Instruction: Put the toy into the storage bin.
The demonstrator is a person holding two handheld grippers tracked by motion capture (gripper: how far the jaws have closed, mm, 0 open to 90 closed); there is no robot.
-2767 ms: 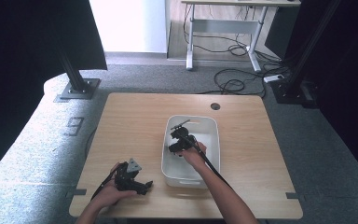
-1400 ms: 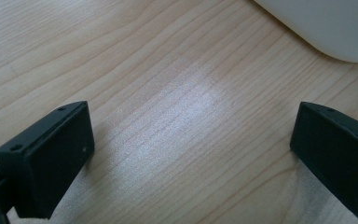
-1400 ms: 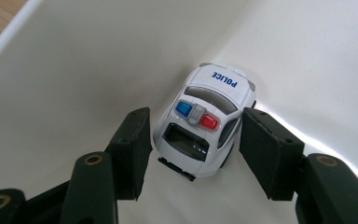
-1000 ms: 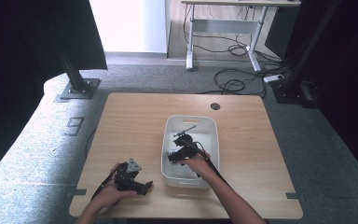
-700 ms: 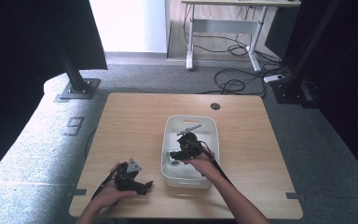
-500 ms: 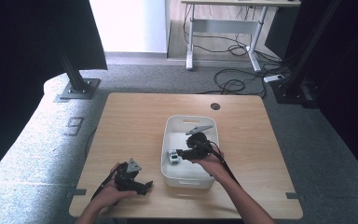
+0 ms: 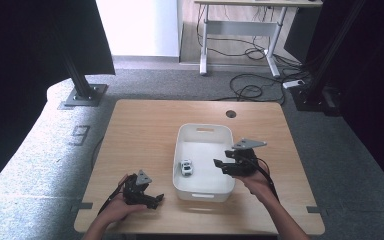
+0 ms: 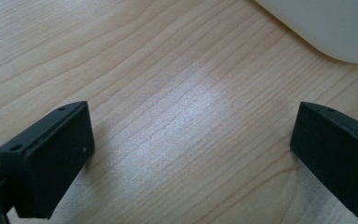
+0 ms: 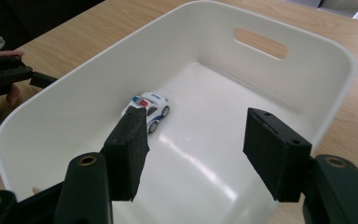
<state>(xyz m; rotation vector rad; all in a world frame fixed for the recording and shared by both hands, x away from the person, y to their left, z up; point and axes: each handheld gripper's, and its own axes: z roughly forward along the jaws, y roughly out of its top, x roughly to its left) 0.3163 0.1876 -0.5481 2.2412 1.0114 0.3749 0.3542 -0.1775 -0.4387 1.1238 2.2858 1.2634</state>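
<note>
The right gripper (image 7: 219, 164) hangs over the right-hand rim of the white bin (image 7: 203, 132), its jaws pointing in across the bin toward the person's left. Its jaws have just been opening and now stand wide apart, with nothing between them. In the right gripper view (image 9: 193, 144) the toy police car (image 9: 148, 110) lies on the bin's floor ahead of the jaws, just beyond the tip of the left-hand jaw and clear of both pads; it is white with blue side markings and a red-and-blue light bar on its roof. In the high view the toy police car (image 7: 186, 167) sits near the bin's left wall, on the far side of the bin from the right gripper. The left gripper (image 7: 156, 199) rests low on the wooden table (image 7: 140, 125), near its front edge, just left of the bin's near corner. In the left gripper view (image 8: 191, 154) its jaws are spread wide and hold nothing, with bare wood between them and the bin's (image 8: 326, 28) rounded outer wall ahead and to their right.
</note>
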